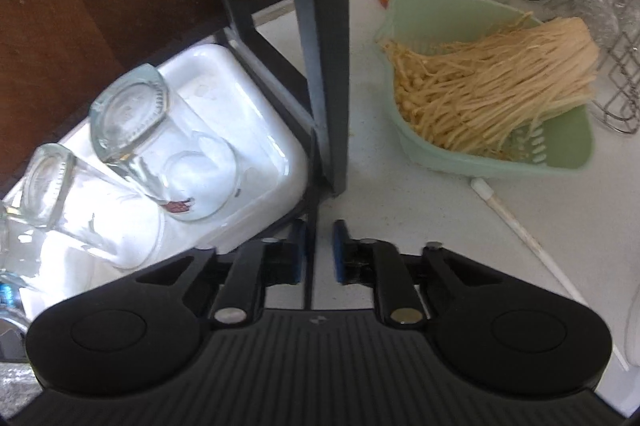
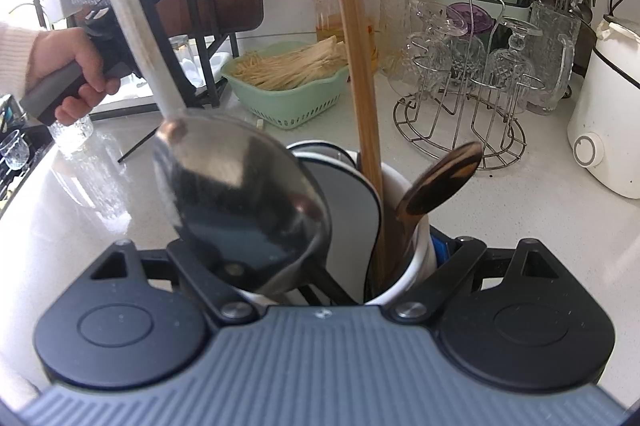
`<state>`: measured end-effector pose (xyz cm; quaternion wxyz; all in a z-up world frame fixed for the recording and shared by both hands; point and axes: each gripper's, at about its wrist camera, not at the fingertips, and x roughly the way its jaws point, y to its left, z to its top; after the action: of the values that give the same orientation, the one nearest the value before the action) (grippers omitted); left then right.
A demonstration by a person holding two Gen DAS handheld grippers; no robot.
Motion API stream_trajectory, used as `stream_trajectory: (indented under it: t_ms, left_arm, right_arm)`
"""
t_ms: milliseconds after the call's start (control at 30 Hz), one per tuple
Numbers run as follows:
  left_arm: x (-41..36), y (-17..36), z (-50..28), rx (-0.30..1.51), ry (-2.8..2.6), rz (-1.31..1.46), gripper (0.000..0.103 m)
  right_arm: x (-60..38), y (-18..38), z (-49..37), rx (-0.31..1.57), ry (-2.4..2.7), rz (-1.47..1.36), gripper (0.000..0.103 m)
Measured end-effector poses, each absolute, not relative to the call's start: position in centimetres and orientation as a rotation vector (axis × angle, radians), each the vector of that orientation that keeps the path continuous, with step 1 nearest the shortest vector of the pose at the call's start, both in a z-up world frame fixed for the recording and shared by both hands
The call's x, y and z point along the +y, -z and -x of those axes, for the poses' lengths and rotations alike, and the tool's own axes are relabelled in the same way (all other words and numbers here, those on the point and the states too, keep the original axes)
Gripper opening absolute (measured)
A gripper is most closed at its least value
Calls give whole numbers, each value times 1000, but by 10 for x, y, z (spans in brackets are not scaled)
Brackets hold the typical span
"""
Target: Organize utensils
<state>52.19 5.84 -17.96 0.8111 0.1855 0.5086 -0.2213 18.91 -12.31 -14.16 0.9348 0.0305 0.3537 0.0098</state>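
Steel ladle (image 2: 240, 202), round — white crock (image 2: 416, 250), glossy

**Around the tabletop: noodles, glasses and a jar**

A green basket (image 1: 552, 156) of pale noodles (image 1: 496, 74) sat on the white tabletop (image 1: 420, 194), just beside a black rack post (image 1: 324, 46). Upturned drinking glasses (image 1: 132, 118) rested in a white tray (image 1: 256, 166) under the rack. A red-lidded jar (image 2: 344, 6) stood behind the basket, a wire stand (image 2: 460, 130) of stemmed glasses near it, a white appliance (image 2: 608, 130) at the right edge.
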Motion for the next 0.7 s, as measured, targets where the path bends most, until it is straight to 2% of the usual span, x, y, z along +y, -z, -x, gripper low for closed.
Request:
stream_trajectory:
  t_ms: [267, 700]
  left_arm:
    - [67, 162, -497, 1079, 420, -306, 6]
    - [104, 157, -397, 1094, 310, -101, 6]
  right_arm:
    - [-126, 143, -190, 716, -46, -59, 91]
    - [-136, 142, -178, 697, -156, -21, 96]
